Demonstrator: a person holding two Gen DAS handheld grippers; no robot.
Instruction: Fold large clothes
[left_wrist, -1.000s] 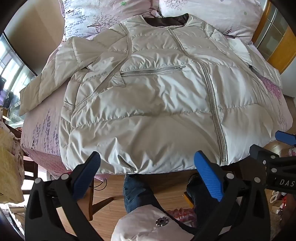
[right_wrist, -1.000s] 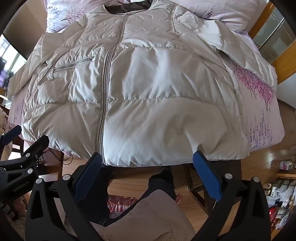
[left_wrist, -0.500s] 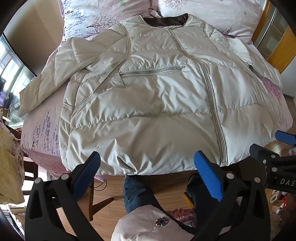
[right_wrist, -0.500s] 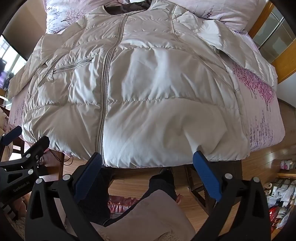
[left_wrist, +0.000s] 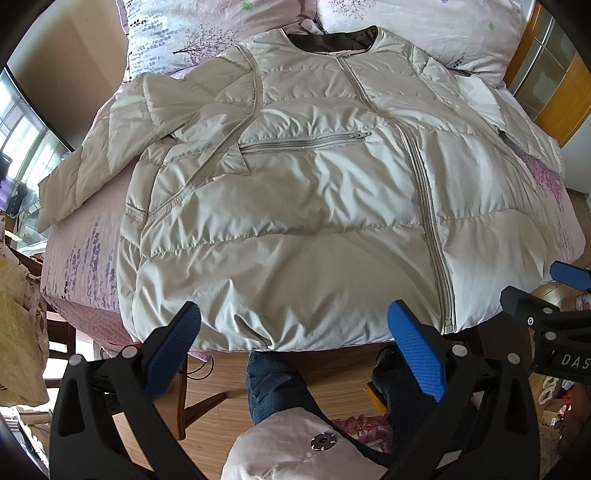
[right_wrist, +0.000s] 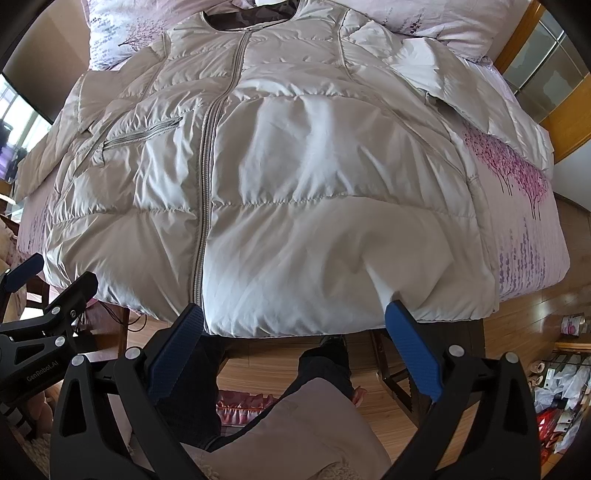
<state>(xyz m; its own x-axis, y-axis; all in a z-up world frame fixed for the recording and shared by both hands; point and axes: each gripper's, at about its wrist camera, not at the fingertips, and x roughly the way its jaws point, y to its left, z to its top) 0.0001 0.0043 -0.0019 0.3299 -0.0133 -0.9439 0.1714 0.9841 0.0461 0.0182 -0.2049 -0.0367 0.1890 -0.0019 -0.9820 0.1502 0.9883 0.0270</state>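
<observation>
A pale quilted jacket (left_wrist: 295, 206) lies spread front-up and zipped over the floral bed cover (right_wrist: 524, 229), hem at the near edge, collar toward the pillows (left_wrist: 417, 33). The left gripper (left_wrist: 295, 343) and right gripper (right_wrist: 295, 339) hover side by side just off the hem, jaws spread wide, apparently touching nothing.

A puffer jacket (left_wrist: 295, 206) covers nearly the whole bed (right_wrist: 524, 236), its hem overhanging the near edge. Open air lies below the hem, broken by the person's legs (left_wrist: 273, 384). Pillows (left_wrist: 417, 33) close off the far end.
</observation>
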